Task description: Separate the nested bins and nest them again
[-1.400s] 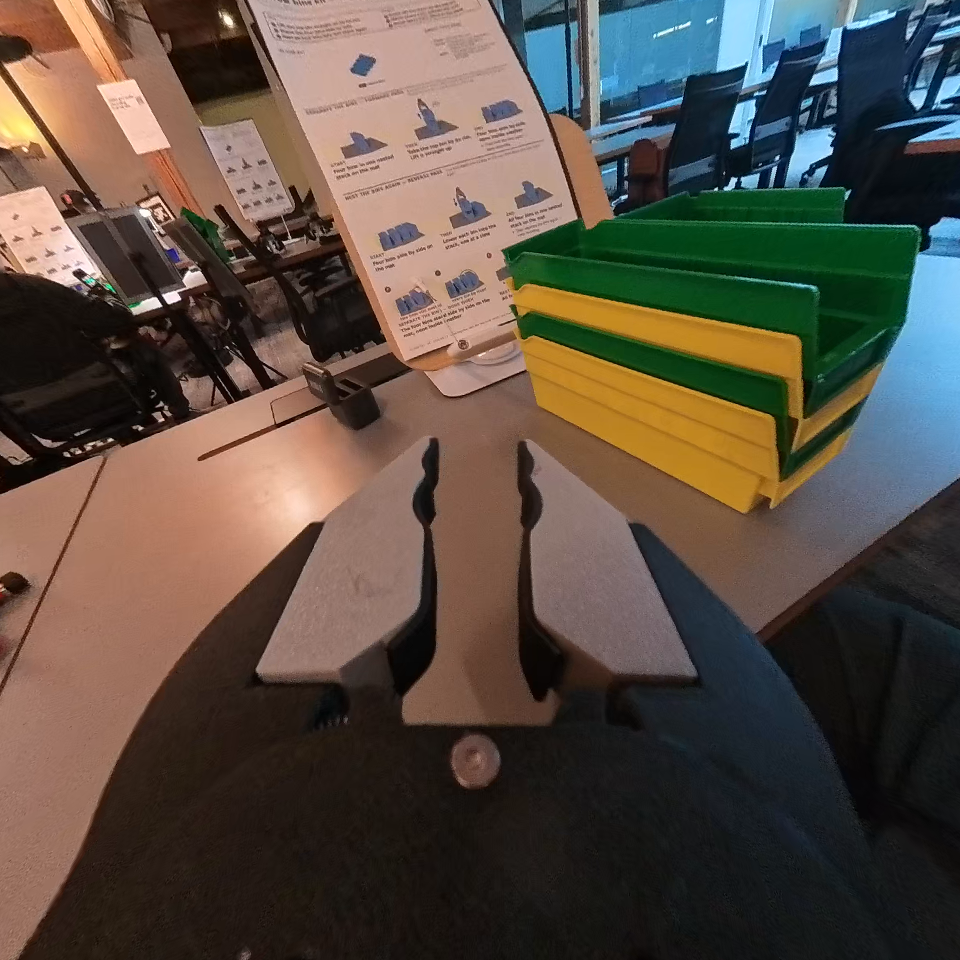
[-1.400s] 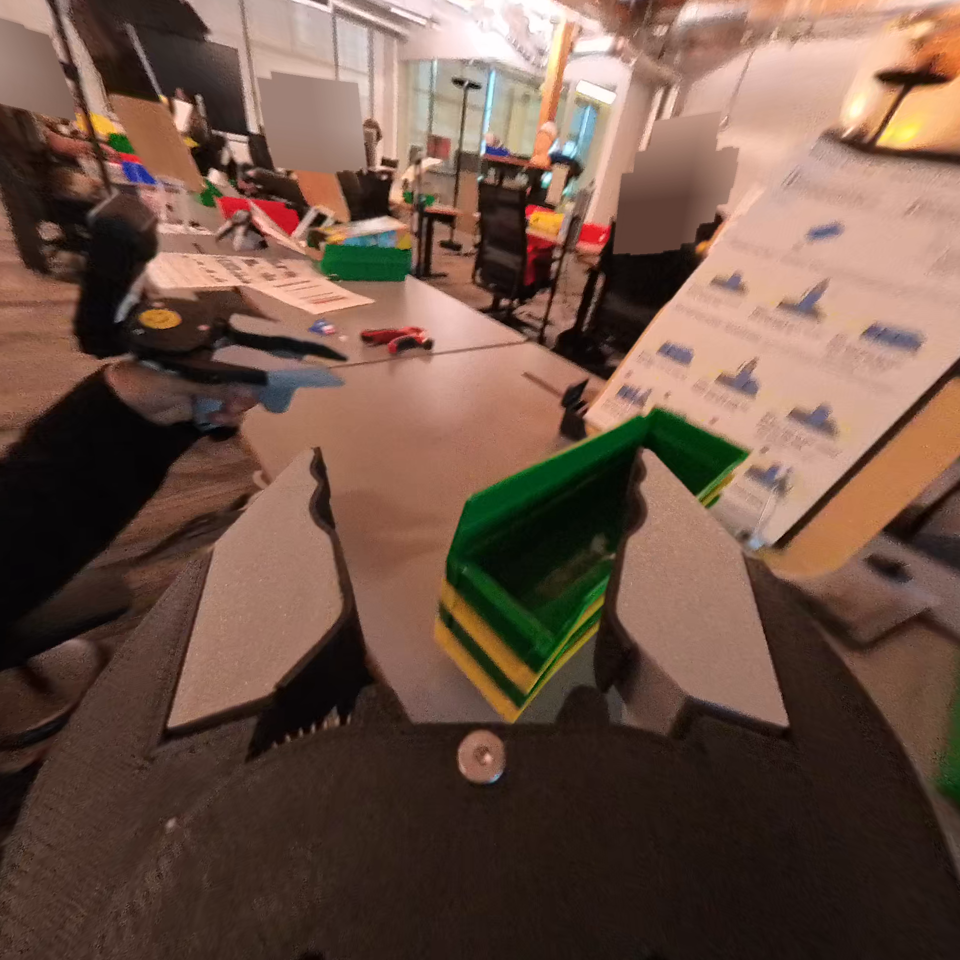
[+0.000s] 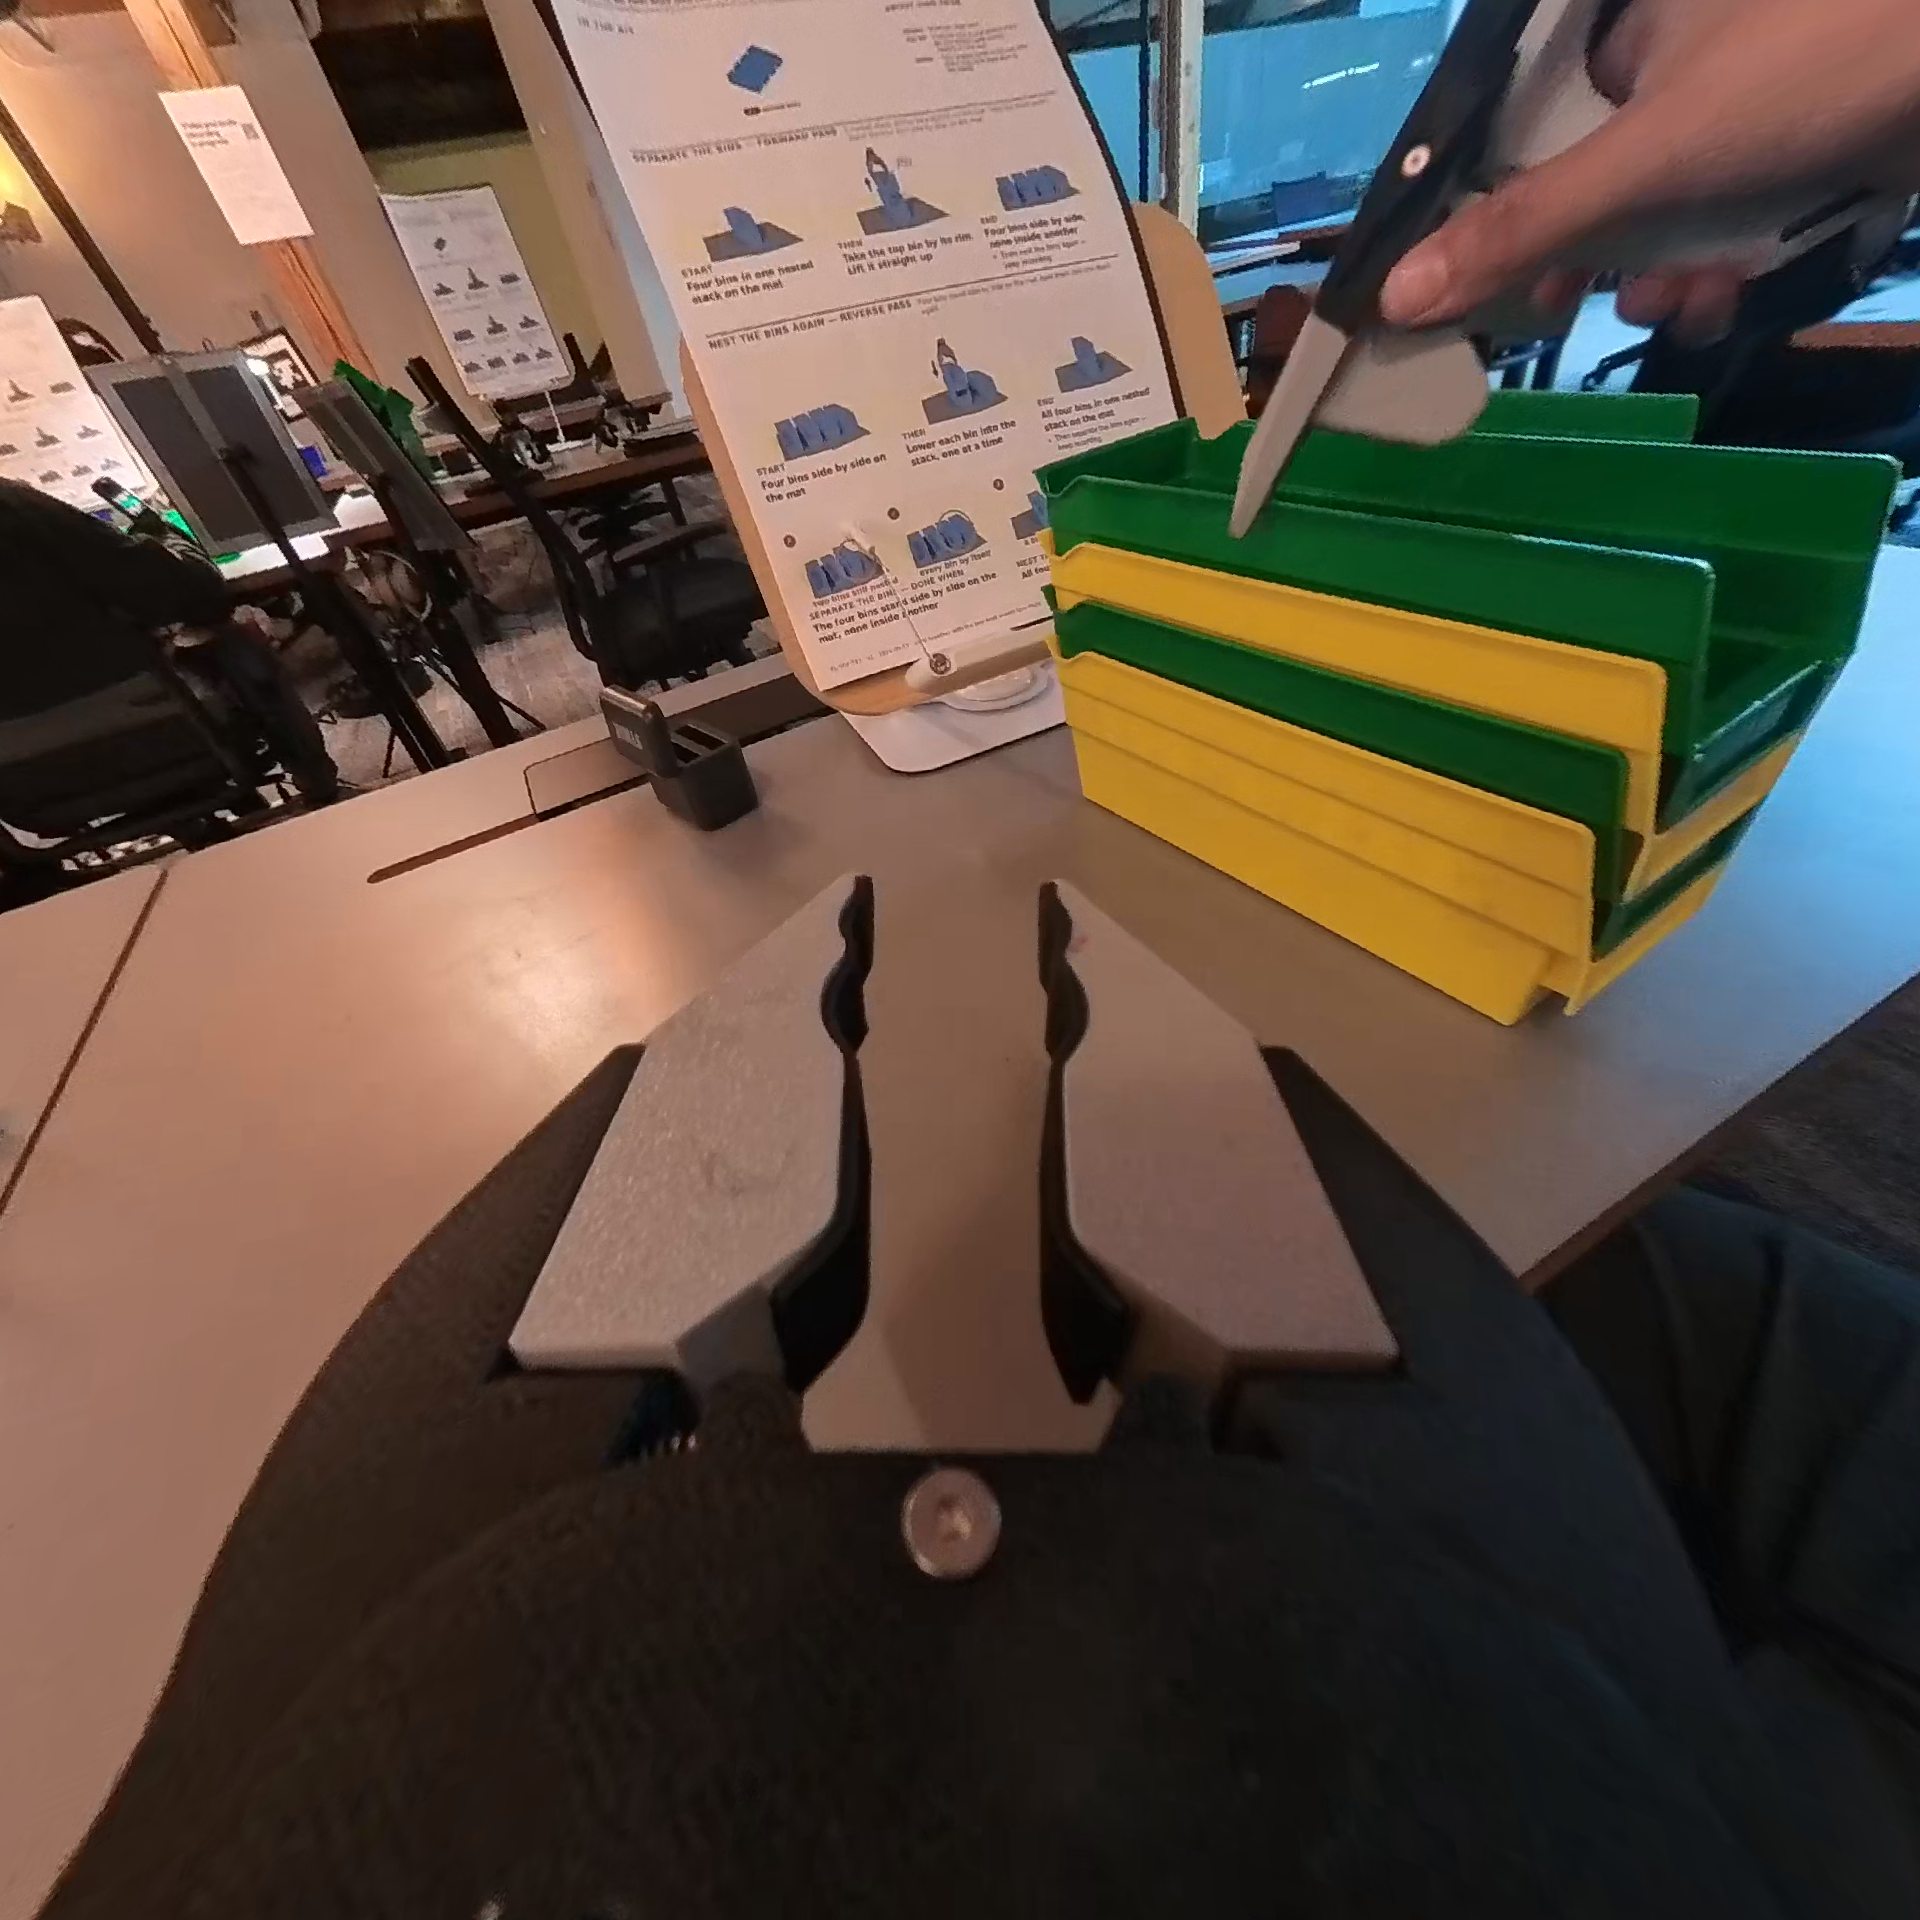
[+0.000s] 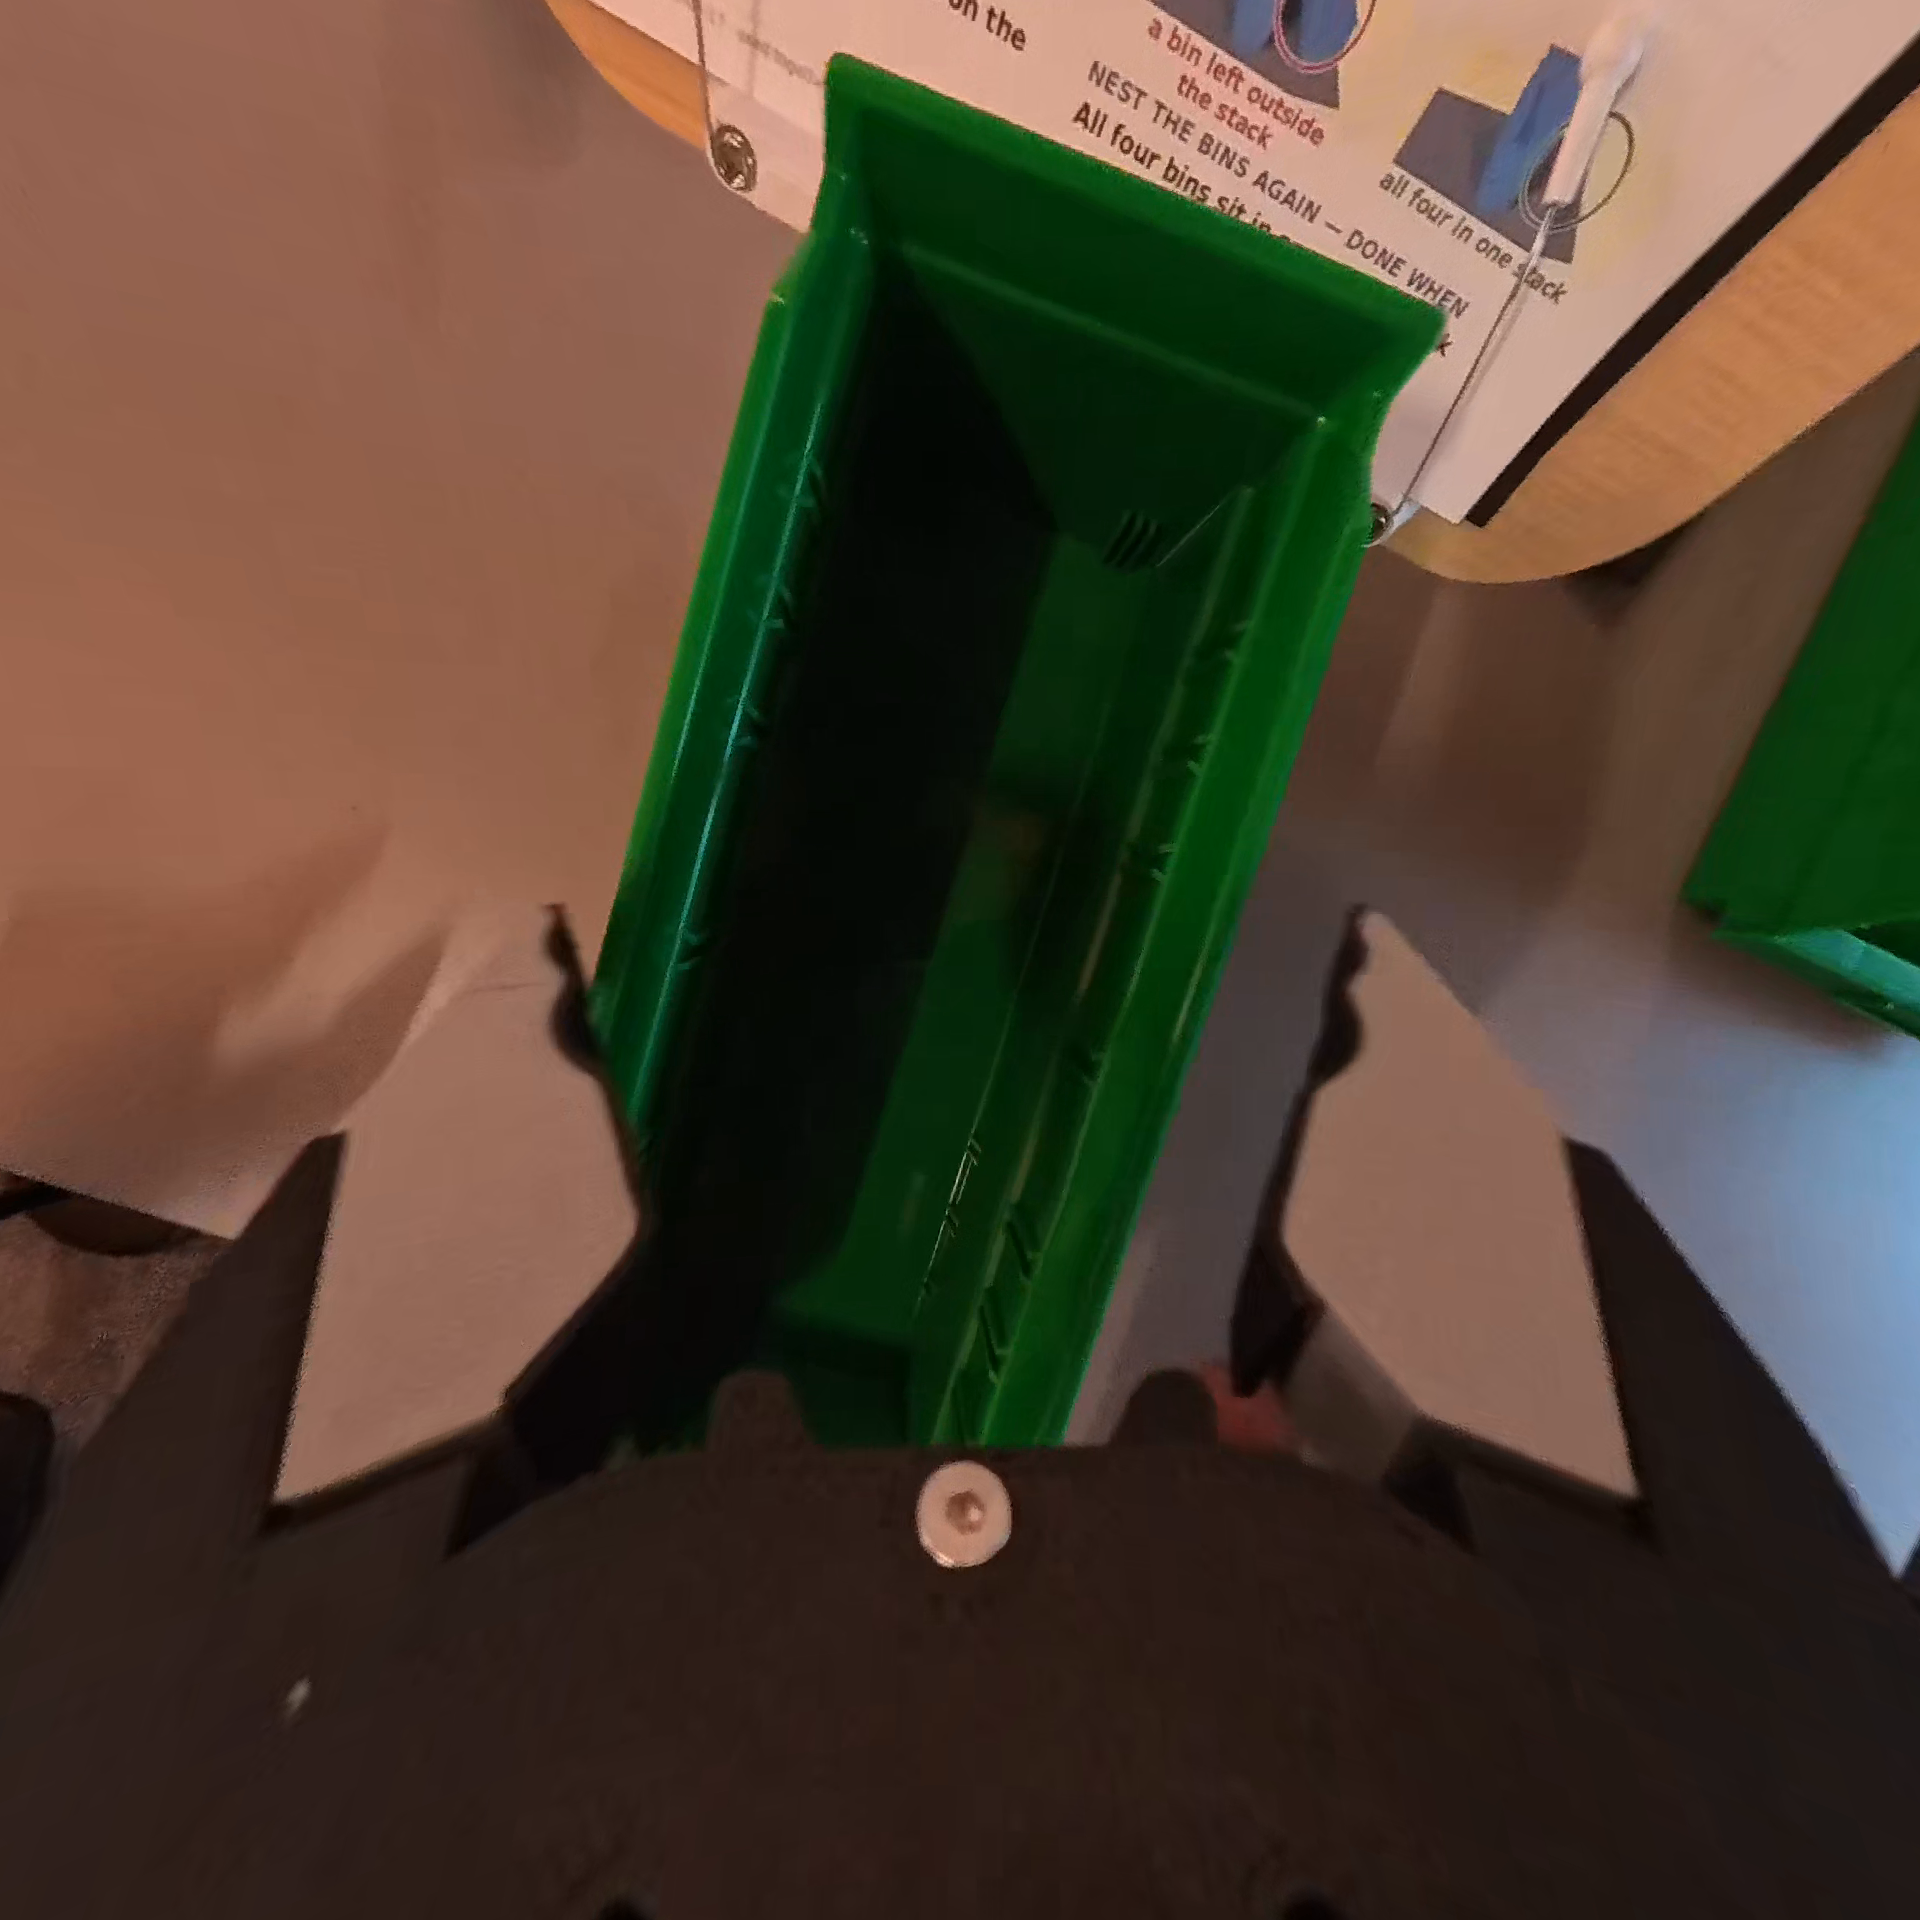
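A stack of nested bins [image 3: 1340, 748] stands on the grey table [image 3: 364, 1039] at the right, ordered green, yellow, green, yellow from the top. My left gripper [image 3: 951, 925] hovers low over the table left of the stack, open a little and empty. A hand holds my right gripper [image 3: 1340, 468] pointing down onto the top green bin [image 3: 1455, 582]. In the right wrist view that gripper [image 4: 954, 935] is open wide and looks down into the top green bin [image 4: 987, 727]. Its fingers straddle the bin's long walls and do not close on it.
An instruction board [image 3: 883, 364] on a white stand rises behind the stack. A small black holder [image 3: 696, 769] sits on the table by a slot. Another green bin [image 4: 1829, 810] lies to the right of the stack. The table's edge [image 3: 1683, 1153] runs close on the right.
My right gripper has swung from beside the stack to right above it, now pointing down over the top green bin. My left gripper has barely moved.
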`<state>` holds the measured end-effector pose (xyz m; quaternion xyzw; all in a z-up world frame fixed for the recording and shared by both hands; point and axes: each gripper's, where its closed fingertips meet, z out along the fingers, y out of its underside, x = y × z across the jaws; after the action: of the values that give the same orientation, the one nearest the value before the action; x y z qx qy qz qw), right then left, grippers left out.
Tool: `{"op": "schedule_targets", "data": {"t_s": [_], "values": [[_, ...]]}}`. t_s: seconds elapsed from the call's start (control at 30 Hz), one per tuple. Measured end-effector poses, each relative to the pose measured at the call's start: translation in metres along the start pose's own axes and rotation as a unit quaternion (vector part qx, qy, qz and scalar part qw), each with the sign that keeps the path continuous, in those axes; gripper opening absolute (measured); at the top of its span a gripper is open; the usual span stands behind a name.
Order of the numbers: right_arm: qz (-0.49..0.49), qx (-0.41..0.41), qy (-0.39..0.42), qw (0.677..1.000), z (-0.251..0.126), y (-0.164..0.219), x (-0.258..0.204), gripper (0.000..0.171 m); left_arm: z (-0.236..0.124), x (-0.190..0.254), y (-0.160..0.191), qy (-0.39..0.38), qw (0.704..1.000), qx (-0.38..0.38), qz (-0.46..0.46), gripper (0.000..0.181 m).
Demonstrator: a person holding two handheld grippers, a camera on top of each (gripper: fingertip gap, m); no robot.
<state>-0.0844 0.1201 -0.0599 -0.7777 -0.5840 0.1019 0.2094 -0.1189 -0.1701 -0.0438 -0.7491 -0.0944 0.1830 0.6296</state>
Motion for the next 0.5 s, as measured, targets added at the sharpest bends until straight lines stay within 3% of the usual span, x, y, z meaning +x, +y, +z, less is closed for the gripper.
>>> {"op": "schedule_targets", "data": {"t_s": [0.03,0.1,0.5], "values": [[-0.004,0.001,-0.003,1.000,0.0012,-0.0007,-0.0024,0.125,-0.0003,-0.0001,-0.0003,0.000,1.000,0.000,0.001,0.029],[-0.009,0.005,-0.005,1.000,0.0019,-0.0029,-0.0067,0.117,-0.0003,-0.0004,-0.0002,0.000,1.000,0.000,0.001,0.029],[-0.018,-0.007,0.002,1.000,0.0024,-0.0024,-0.0065,0.109,-0.0028,-0.0006,-0.0021,0.001,1.000,0.004,0.001,0.029]]}}
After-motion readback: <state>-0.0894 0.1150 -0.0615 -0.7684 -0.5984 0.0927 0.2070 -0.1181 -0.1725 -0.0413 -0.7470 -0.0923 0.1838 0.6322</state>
